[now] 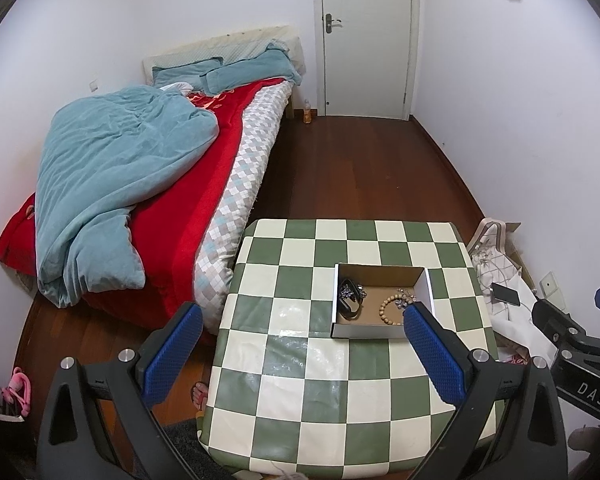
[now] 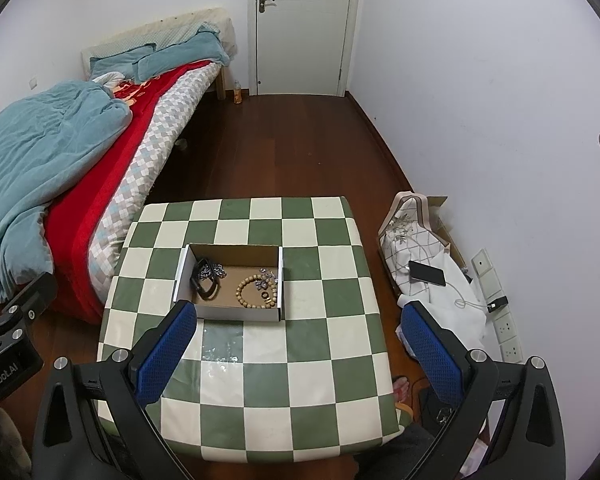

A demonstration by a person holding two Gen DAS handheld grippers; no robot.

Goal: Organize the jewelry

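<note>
We hold our left gripper point(image 1: 300, 344) spread wide and empty above the checkered table point(image 2: 300, 380). Ahead sits a shallow cardboard box point(image 2: 230, 312): black band point(image 2: 206, 286) and sparkly chain point(image 2: 212, 270) at its left, wooden bead bracelet point(image 2: 252, 286) right. Our right gripper point(image 2: 298, 344), likewise spread and empty, hangs back from the box.

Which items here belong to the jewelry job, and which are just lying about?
Job: cardboard box; wooden bead bracelet; black strap piece; sparkly chain; small ring; both open tongs.

Lying about: phone; bed; bottle; checkered table.
</note>
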